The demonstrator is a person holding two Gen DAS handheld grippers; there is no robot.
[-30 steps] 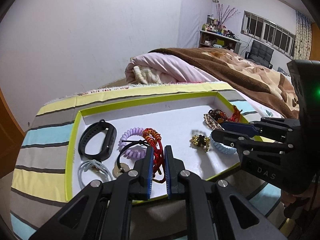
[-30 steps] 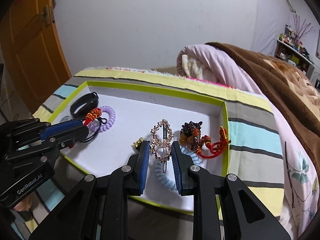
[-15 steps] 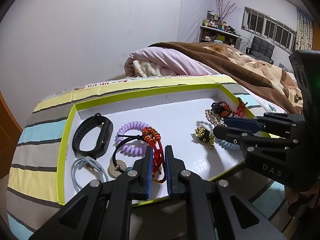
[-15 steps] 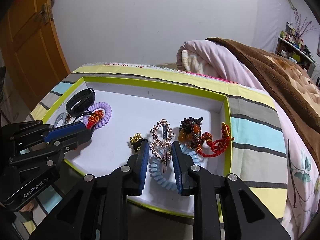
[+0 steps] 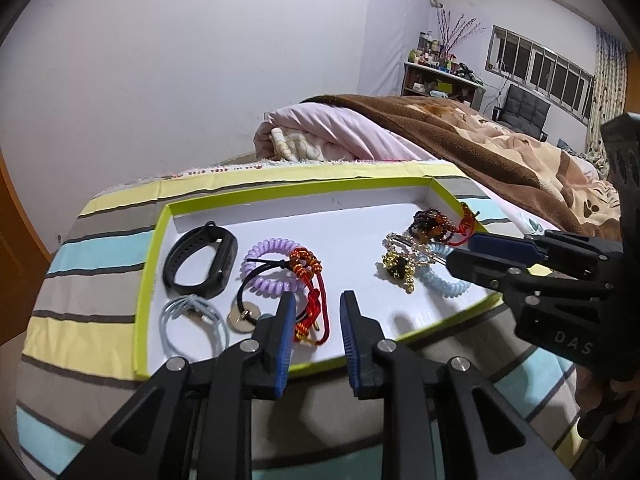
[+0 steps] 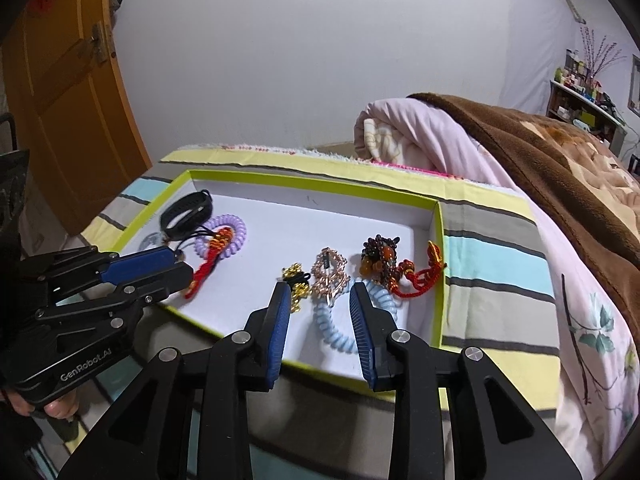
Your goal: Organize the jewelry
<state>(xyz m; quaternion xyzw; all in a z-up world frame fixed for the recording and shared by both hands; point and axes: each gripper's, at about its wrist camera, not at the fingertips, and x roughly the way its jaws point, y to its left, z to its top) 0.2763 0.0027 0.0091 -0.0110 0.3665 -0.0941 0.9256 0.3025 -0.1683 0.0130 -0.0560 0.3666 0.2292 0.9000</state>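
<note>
A white tray with a lime rim (image 5: pixel 152 264) (image 6: pixel 438 248) lies on a striped cloth. It holds a black band (image 5: pixel 200 260), a purple coil tie (image 5: pixel 268 268), a red knotted cord (image 5: pixel 312 300) (image 6: pixel 212 252), a grey tie (image 5: pixel 192 320), a gold charm (image 5: pixel 396 268) (image 6: pixel 296 276), a rose-gold clip (image 6: pixel 330 276), a blue coil tie (image 6: pixel 340 328) and a dark bead bracelet (image 6: pixel 378 256). My left gripper (image 5: pixel 316 304) is open and empty, over the red cord. My right gripper (image 6: pixel 320 296) is open and empty, over the clip and blue coil.
A bed with a pink quilt (image 5: pixel 332 132) and a brown blanket (image 6: pixel 540 148) lies behind and to the right of the tray. An orange door (image 6: pixel 60 100) stands at the left. A shelf with clutter (image 5: pixel 440 72) is against the far wall.
Both grippers have opened wider. Both have pulled back a little from the tray, so more of it shows.
</note>
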